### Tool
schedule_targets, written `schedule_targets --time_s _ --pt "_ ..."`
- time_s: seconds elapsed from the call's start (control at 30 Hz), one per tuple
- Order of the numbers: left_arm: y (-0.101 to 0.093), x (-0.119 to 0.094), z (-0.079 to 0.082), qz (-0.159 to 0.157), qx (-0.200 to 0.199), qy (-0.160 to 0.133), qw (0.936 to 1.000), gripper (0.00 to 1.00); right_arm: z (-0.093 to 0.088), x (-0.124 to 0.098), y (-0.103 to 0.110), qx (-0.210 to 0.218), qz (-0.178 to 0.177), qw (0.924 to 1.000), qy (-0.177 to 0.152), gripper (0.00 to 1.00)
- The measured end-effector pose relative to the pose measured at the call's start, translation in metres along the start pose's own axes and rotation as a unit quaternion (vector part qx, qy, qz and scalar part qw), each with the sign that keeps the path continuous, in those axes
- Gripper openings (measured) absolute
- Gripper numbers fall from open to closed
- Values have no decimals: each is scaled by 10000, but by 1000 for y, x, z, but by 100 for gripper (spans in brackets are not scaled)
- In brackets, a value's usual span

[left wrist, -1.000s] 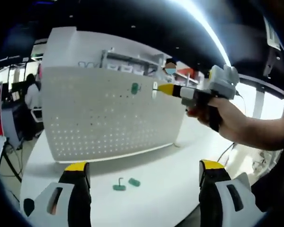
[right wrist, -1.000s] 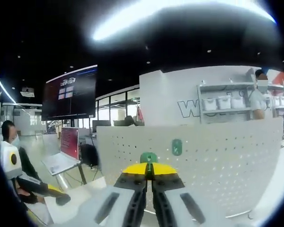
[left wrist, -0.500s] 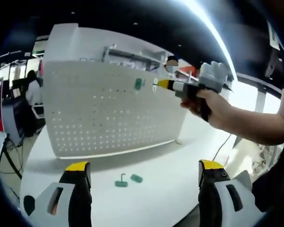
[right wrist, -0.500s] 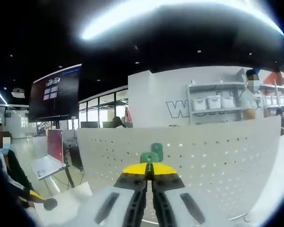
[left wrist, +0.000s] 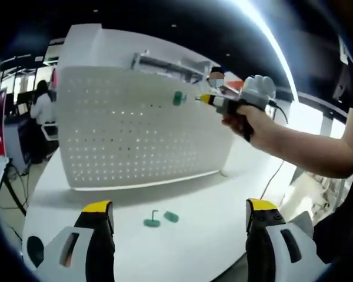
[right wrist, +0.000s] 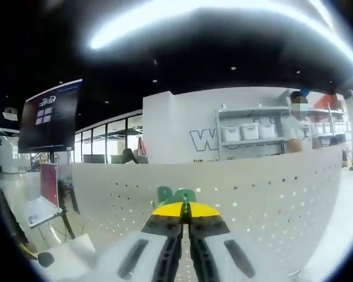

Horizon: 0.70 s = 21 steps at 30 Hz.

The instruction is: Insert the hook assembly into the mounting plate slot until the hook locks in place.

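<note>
The pegboard (left wrist: 141, 126) is faced from over the table's near edge; the right gripper view is held close against it (right wrist: 247, 194).

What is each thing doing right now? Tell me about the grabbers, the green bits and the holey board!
Right gripper: jaws shut on a green hook piece, held up at the board.
Left gripper: jaws wide apart, holding nothing, above the table.
Pegboard: standing upright on the white table.
Green hook on the board: already mounted near the top.
Two loose green pieces: lying on the table, untouched.
</note>
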<state>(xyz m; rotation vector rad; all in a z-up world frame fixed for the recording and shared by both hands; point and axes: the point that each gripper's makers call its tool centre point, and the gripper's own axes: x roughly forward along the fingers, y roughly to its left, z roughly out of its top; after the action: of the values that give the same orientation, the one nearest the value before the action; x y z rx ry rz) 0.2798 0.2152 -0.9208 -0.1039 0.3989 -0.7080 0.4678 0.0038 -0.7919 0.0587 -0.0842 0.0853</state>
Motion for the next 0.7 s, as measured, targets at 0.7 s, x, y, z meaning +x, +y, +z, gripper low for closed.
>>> schedule_targets --time_s 0.7 --pt "12 3 -6 86 -88 161 9998 93 -4 22 -9 -64 -198 9998 -73 0"
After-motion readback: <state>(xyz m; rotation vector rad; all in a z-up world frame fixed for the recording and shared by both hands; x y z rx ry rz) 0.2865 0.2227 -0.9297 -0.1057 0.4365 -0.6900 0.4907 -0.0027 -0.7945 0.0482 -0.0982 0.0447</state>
